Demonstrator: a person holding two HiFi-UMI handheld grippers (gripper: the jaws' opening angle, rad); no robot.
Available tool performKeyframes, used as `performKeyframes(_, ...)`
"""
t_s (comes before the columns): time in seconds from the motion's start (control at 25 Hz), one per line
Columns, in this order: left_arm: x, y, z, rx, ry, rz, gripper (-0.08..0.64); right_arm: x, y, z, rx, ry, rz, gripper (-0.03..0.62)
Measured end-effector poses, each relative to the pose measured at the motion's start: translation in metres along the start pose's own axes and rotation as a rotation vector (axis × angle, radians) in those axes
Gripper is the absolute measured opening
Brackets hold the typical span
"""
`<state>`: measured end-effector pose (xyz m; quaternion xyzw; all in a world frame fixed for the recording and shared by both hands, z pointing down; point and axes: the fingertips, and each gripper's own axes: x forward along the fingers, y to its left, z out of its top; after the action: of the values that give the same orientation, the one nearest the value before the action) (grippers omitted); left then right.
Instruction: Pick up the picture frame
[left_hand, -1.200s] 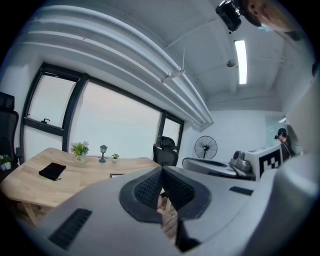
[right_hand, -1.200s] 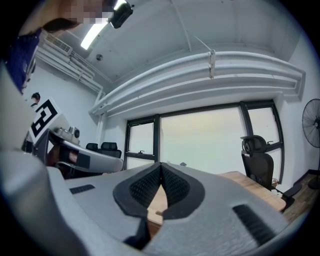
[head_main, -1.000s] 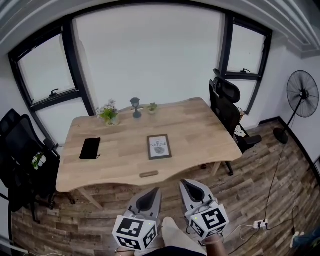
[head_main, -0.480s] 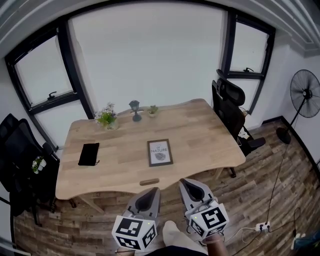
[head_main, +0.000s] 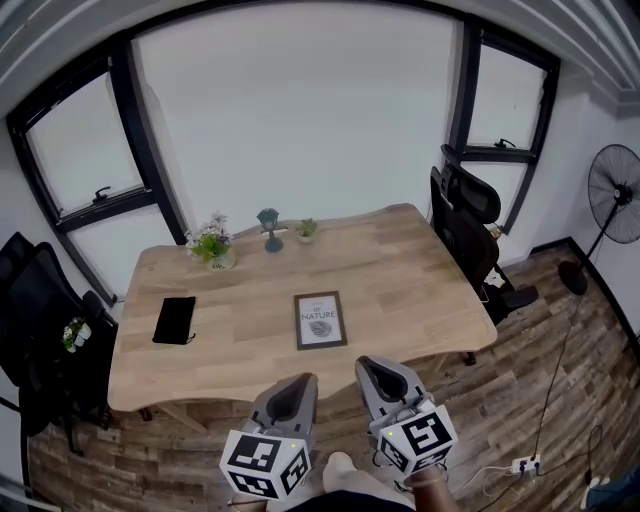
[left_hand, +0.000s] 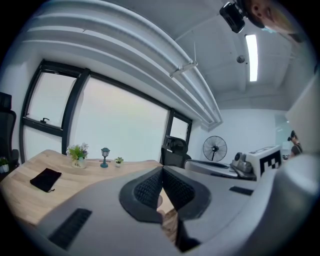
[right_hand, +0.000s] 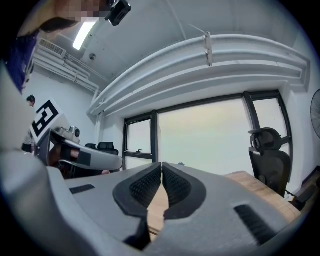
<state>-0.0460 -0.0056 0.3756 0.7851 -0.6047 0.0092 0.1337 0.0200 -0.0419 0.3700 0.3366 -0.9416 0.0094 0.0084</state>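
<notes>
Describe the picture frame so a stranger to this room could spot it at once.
Find the wooden table in front of the big window. Near its middle lies the picture frame, flat and face up. It alone has a dark border around a white printed sheet; the black pouch to its left is plain.

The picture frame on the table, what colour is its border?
The picture frame has a dark brown border; the head view shows it best.
</notes>
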Motion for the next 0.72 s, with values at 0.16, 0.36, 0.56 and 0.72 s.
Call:
performKeyframes(0.16, 0.018, 0.009, 0.003, -0.012, 0.006, 0.004, 0.005, 0.016, -0.011, -0.003, 0.018, 0.007, 0.022, 0.002)
performKeyframes(0.36, 0.039, 0.019, 0.002, -0.031, 0.012, 0.007, 0.006, 0.033, -0.025, -0.011, 0.046, 0.027, 0.042, 0.005)
performKeyframes(0.56, 0.056, 0.027, 0.003, -0.050, 0.014, 0.019, 0.011, 0.046, -0.039, -0.013, 0.059, 0.039, 0.060, 0.010)
performKeyframes(0.72, 0.069, 0.031, 0.002, -0.072, 0.025, 0.014, 0.058, 0.057, -0.046, -0.018, 0.087, 0.047, 0.095, 0.072)
